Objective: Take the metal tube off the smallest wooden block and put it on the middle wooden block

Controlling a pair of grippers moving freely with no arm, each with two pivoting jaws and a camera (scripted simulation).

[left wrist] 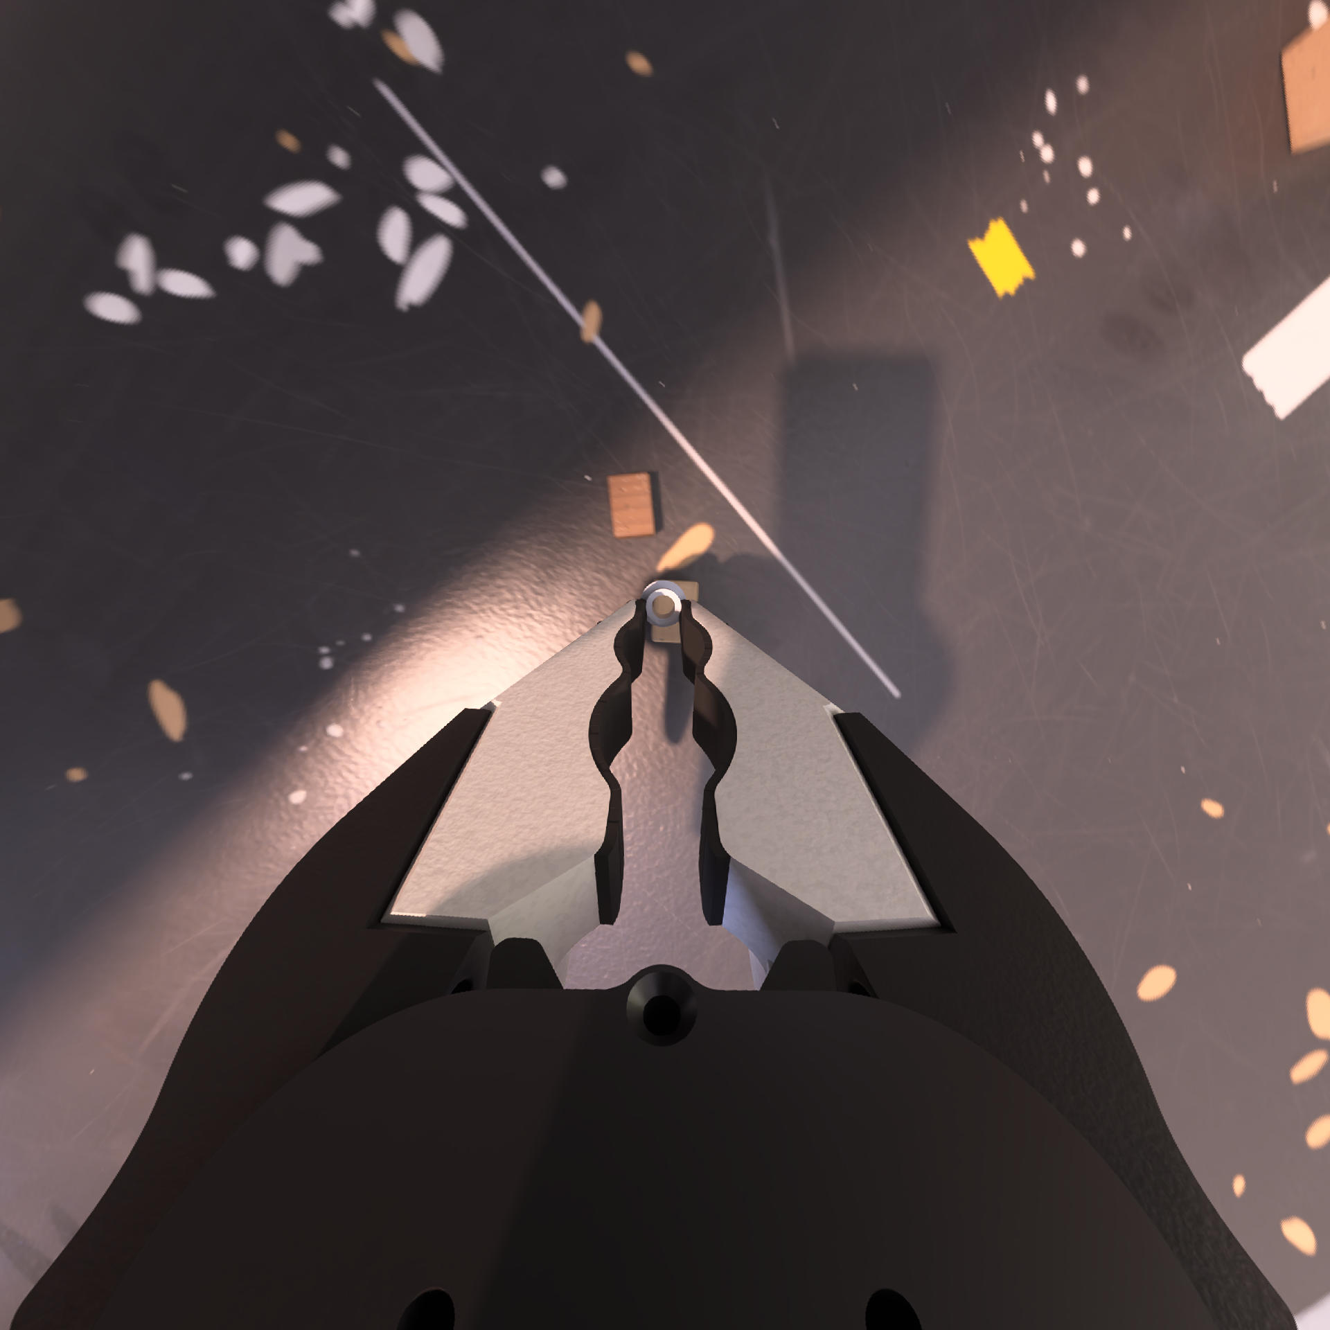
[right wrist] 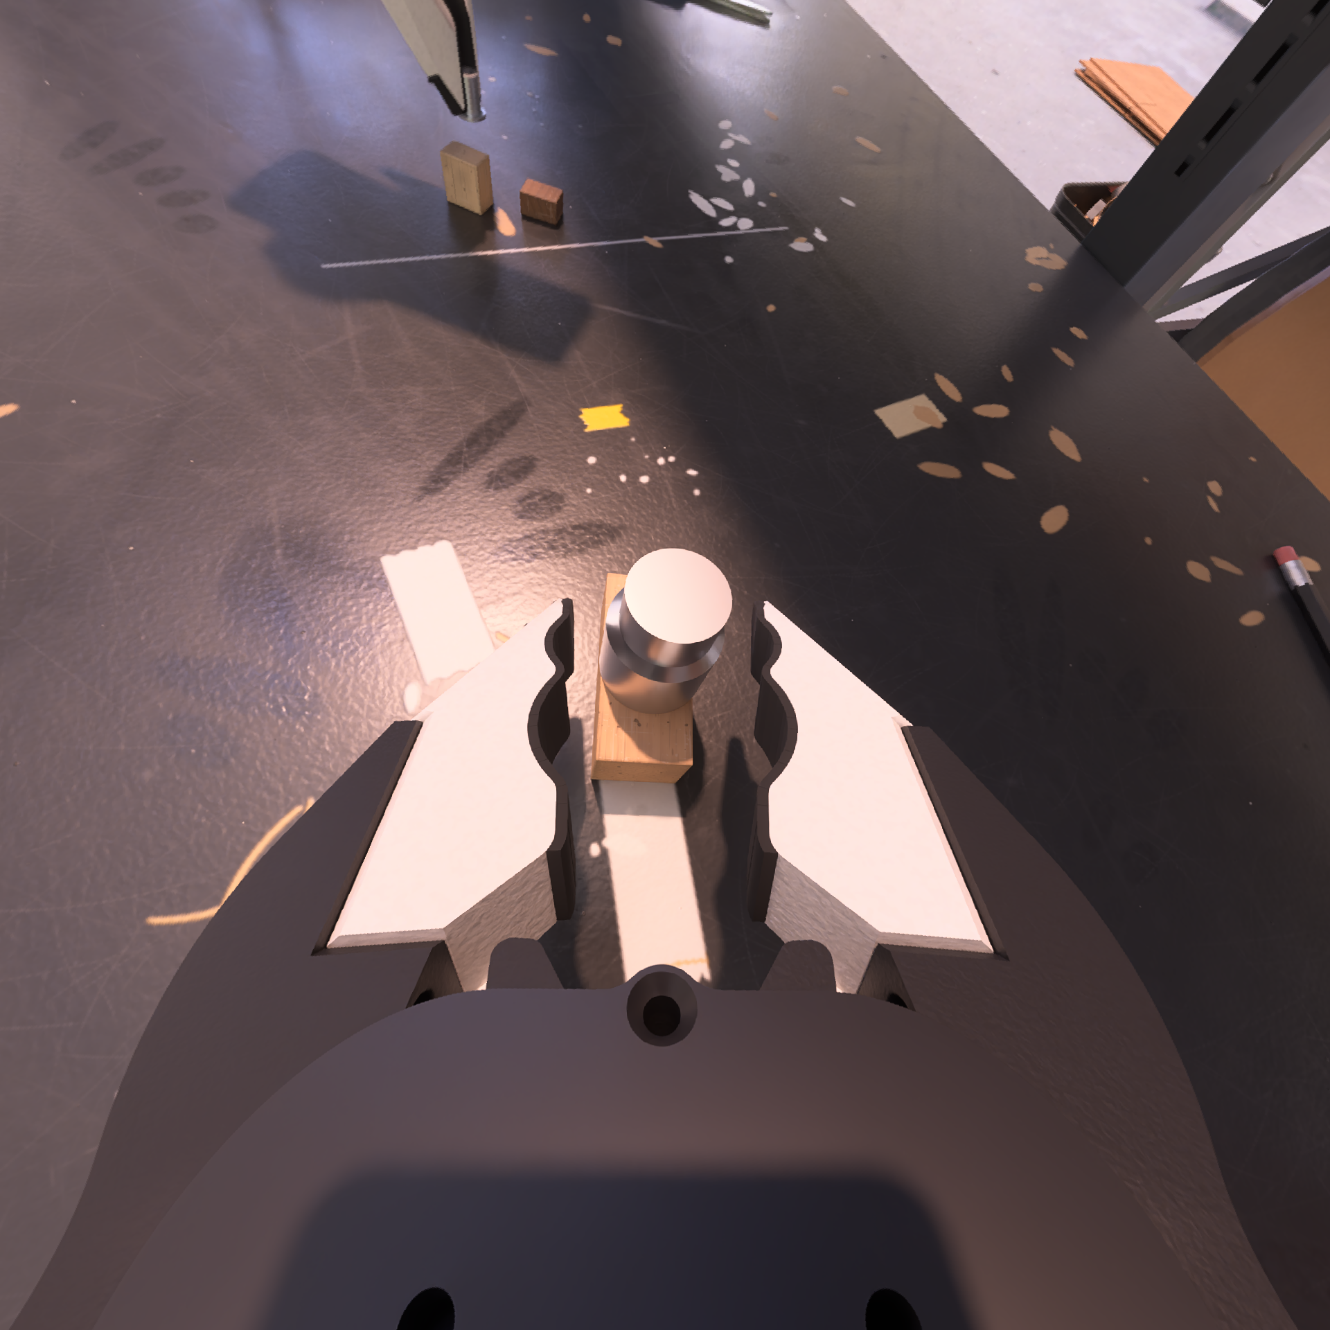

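Above the pale middle wooden block (right wrist: 466,176), the left gripper (left wrist: 662,606) hangs clenched on the metal tube (right wrist: 472,93): short, grey, hollow, upright. Beside it sits the smallest wooden block (right wrist: 541,200), dark brown. Right gripper (right wrist: 662,626) stands released around a steel weight (right wrist: 666,626).

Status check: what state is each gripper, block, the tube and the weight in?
left gripper: shut on the metal tube.
metal tube: upright, airborne above middle block.
middle block: standing, top bare.
smallest block: top bare.
right gripper: open, straddling metal weight, not touching.
metal weight: upright on largest block.
largest block: lying flat.
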